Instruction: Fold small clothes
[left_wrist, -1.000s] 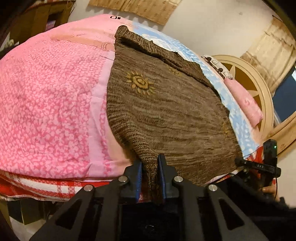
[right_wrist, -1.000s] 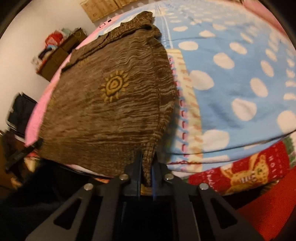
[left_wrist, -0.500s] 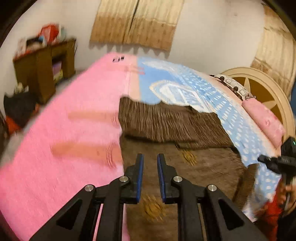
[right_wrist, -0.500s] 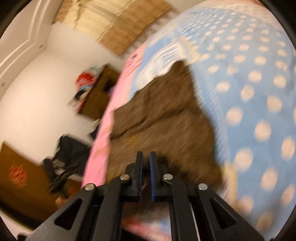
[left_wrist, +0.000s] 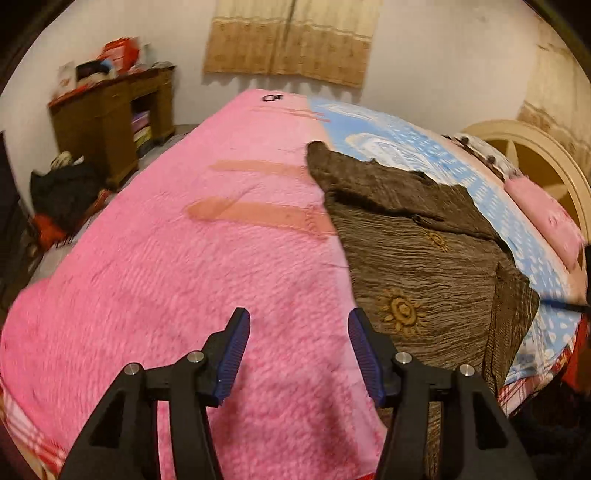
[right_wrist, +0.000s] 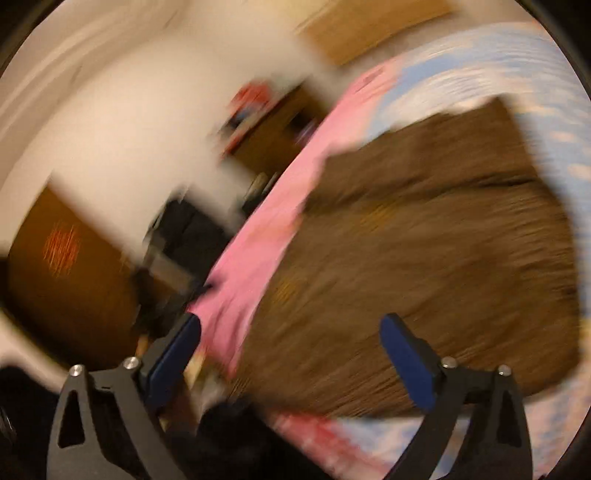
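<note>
A brown knit garment (left_wrist: 424, 266) with yellow sun motifs lies flat on the bed, its far part folded over and its right edge hanging off the near bed edge. My left gripper (left_wrist: 297, 336) is open and empty above the pink blanket (left_wrist: 184, 266), just left of the garment. In the blurred right wrist view the garment (right_wrist: 424, 251) fills the middle. My right gripper (right_wrist: 290, 339) is open and empty above its near edge.
A blue dotted blanket (left_wrist: 406, 147) covers the bed's right half. A pink pillow (left_wrist: 546, 218) and a round cream headboard (left_wrist: 535, 155) are at the right. A wooden cabinet (left_wrist: 110, 118) and dark clothes on the floor (left_wrist: 62, 192) are at the left.
Both grippers let go of the garment's near corners, opened wide and lifted away. The garment now lies spread on the bed. The right wrist view is swinging fast.
</note>
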